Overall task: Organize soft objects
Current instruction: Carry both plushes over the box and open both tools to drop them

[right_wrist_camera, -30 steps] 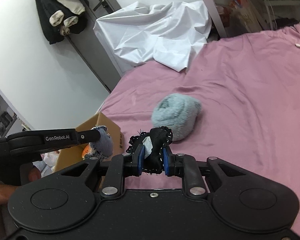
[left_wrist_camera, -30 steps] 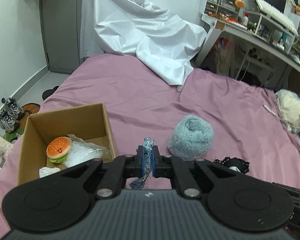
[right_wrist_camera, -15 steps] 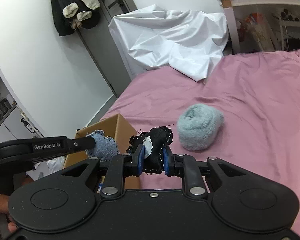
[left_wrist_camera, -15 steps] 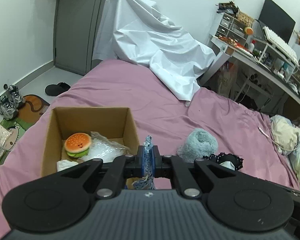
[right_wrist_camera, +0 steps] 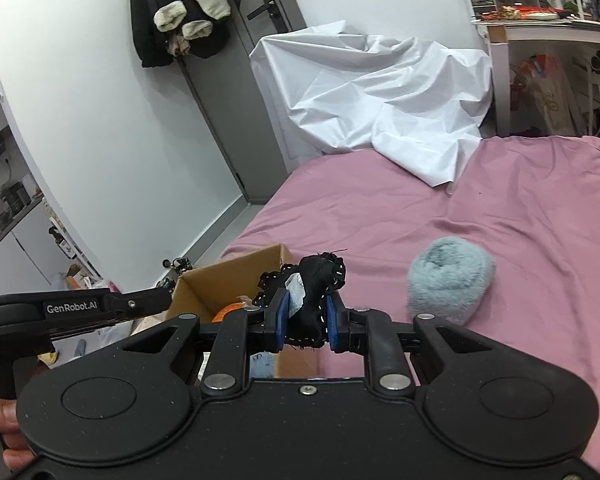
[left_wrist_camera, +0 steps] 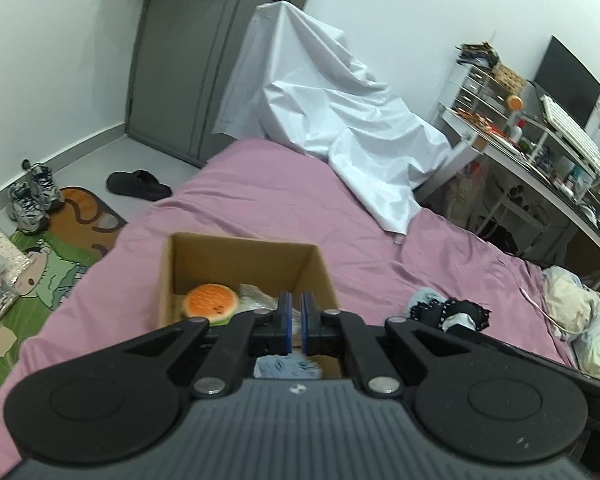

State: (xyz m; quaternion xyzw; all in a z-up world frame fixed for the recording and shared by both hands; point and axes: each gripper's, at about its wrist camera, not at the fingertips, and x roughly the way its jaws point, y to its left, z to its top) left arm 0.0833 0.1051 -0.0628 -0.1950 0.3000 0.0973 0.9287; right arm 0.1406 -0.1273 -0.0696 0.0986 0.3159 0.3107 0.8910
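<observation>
- Overhead, the left wrist view looks down on a pink bed sheet [left_wrist_camera: 284, 200] with a crumpled white cover [left_wrist_camera: 340, 120] at the far end, a grey door [left_wrist_camera: 196, 52] beyond it and a cluttered desk [left_wrist_camera: 540, 148] on the far right.
- A cardboard box [left_wrist_camera: 172, 280] sits on the near left of the bed; inside lie an orange burger plush [left_wrist_camera: 211, 303] and some crinkled clear plastic [left_wrist_camera: 256, 296].
- The left gripper [left_wrist_camera: 296, 322] hangs above the box, its blue pads a narrow slit apart with nothing between them; a pale blue cloth [left_wrist_camera: 288, 367] lies below, in the box's near end.
- To the right, a black lace-edged fabric piece [left_wrist_camera: 448, 314] shows in the other tool's grip.
- From the right wrist view, the same pink bed sheet [right_wrist_camera: 520, 208] runs far to the white cover [right_wrist_camera: 380, 96]; dark clothes [right_wrist_camera: 180, 8] hang by the grey door [right_wrist_camera: 260, 60].
- The right gripper [right_wrist_camera: 305, 322] is clamped on the black lace-edged fabric piece [right_wrist_camera: 316, 280], bunched between its pads, near the cardboard box [right_wrist_camera: 236, 270].
- A fluffy grey-blue bundle [right_wrist_camera: 450, 280] rests on the sheet to the right, apart from the box.
</observation>
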